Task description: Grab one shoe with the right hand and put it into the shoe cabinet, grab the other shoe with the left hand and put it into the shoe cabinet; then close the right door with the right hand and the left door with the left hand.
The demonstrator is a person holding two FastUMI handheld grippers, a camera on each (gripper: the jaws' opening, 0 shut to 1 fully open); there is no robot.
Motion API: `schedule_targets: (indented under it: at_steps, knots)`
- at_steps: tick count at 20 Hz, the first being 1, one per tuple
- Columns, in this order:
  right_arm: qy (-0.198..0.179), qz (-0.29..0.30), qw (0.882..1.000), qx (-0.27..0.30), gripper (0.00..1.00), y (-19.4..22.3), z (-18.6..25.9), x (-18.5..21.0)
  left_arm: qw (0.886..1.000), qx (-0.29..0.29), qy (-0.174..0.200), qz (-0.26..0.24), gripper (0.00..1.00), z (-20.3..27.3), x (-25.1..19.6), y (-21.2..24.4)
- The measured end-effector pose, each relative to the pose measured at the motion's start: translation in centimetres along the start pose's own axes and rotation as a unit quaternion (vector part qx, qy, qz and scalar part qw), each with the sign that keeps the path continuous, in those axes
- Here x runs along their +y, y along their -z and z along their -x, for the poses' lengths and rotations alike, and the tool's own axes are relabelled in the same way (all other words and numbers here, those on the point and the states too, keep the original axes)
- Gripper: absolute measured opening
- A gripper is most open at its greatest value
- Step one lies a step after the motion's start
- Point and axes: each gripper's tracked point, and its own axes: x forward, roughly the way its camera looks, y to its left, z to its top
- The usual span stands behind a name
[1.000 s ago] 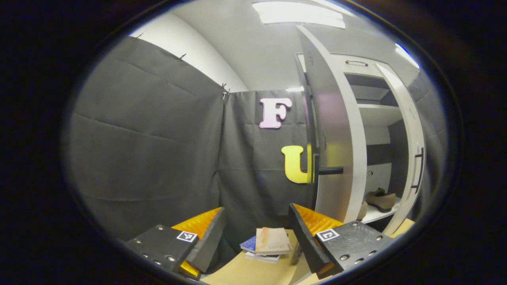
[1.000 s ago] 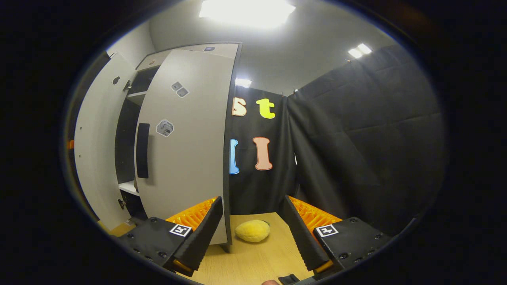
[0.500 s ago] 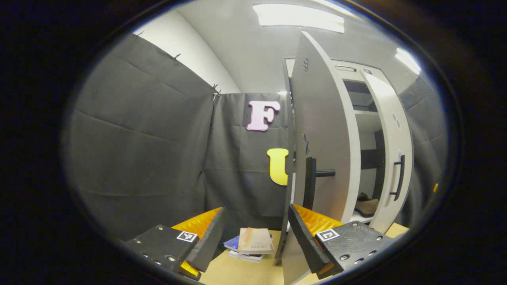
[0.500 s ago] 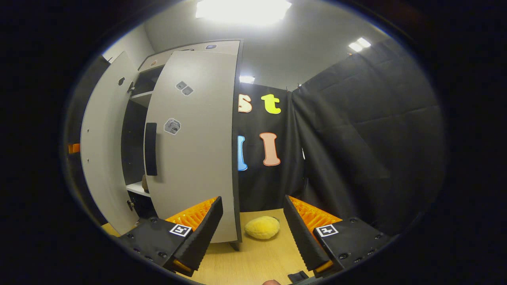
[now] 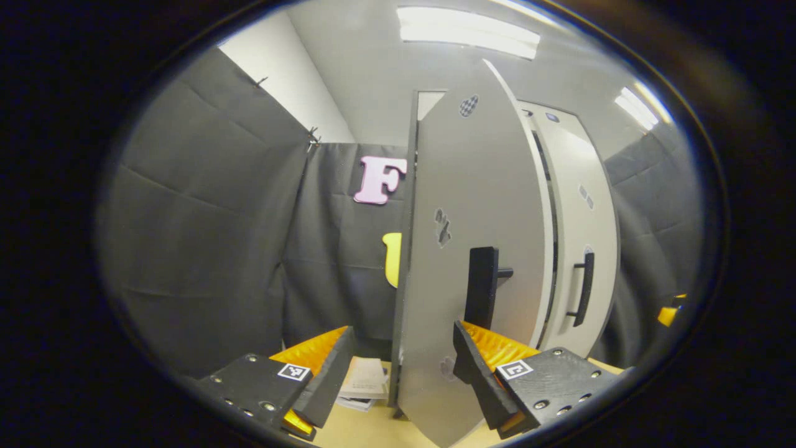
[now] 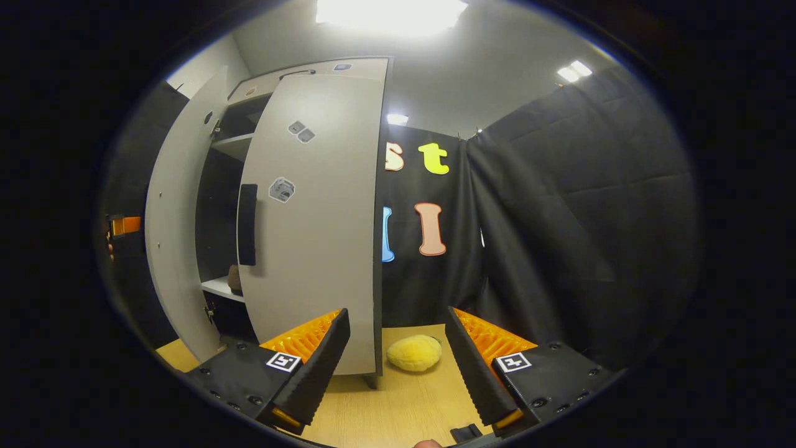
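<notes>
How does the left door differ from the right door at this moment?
In the left gripper view the left door stands ajar, its free edge between the left gripper's open fingers. The right door lies nearly flat against the cabinet.

The left door's black handle looks large and near. The right door's handle looks slim and farther off.

Both doors are pale grey, with a vertical black handle and small stickers.
</notes>
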Motion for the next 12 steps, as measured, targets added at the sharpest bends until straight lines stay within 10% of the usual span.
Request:
schedule_targets:
  at_steps: [12]
  knots:
    - [0.004, -0.013, 1.0, 0.009, 0.98, 0.3, 0.0, 0.2, 0.998, -0.002, 0.04, -0.038, 0.99, -4.5, -10.3, 1.8]
